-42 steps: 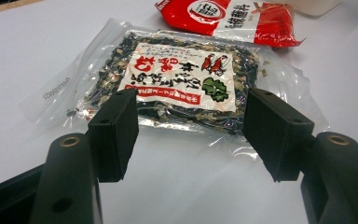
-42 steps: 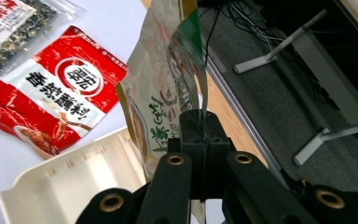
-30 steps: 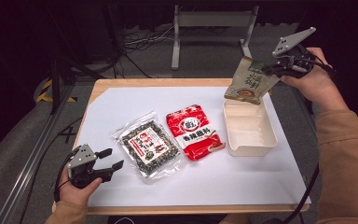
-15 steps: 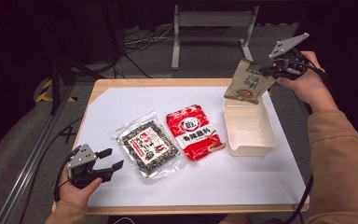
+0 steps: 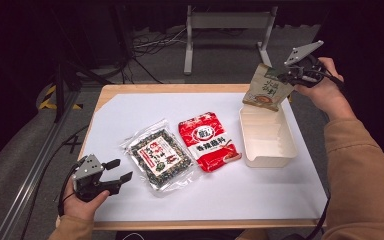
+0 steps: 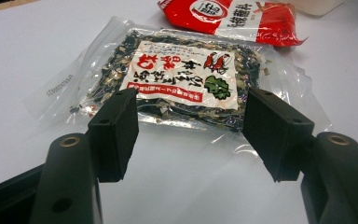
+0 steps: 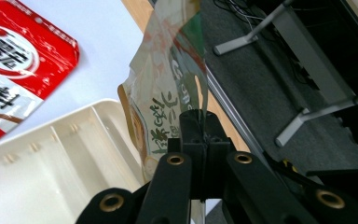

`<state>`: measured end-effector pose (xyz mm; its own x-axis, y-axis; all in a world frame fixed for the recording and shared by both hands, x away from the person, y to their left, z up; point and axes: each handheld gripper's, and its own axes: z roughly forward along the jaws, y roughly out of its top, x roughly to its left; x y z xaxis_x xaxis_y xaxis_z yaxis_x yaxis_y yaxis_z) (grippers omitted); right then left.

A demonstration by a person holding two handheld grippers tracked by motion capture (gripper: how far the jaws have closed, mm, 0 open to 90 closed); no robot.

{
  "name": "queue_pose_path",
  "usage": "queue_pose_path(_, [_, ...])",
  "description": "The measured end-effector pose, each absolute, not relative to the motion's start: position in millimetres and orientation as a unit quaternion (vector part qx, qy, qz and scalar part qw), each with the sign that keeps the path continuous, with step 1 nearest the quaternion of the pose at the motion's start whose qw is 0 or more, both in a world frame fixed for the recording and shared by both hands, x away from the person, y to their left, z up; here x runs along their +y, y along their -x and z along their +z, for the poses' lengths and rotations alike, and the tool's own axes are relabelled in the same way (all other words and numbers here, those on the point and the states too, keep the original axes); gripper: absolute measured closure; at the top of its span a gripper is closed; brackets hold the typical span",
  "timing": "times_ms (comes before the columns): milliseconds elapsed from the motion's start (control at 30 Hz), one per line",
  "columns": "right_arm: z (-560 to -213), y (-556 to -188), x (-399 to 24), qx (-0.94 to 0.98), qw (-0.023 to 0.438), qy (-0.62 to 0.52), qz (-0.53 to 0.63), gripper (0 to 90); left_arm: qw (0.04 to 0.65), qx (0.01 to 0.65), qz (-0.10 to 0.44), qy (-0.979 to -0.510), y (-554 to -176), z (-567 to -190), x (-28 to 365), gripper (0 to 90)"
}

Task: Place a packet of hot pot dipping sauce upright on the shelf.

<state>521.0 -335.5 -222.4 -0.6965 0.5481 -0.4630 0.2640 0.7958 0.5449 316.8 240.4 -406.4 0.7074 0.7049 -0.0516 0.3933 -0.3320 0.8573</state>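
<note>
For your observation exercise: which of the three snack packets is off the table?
The tan-green packet, pinched in the right claw above the white tray; the others lie flat.

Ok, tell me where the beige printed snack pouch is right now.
In the high view the beige printed snack pouch hangs at far right, pinched by the right gripper, its lower edge just above the far end of the cream plastic tray.
</note>
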Motion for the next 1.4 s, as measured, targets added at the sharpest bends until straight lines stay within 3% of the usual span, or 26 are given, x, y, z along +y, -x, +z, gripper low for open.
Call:
queue_pose_path(467, [-234, -525, -328, 0.898, 0.324, -0.216, 0.204, 89.8, 0.464, 0.343, 0.168, -0.799, -317, -406, 240, 36.7])
queue_pose_path(1400, [-267, -534, -321, 0.919, 0.272, -0.215, 0.186, 89.6, 0.464, 0.344, 0.167, -0.799, -317, -406, 240, 36.5])
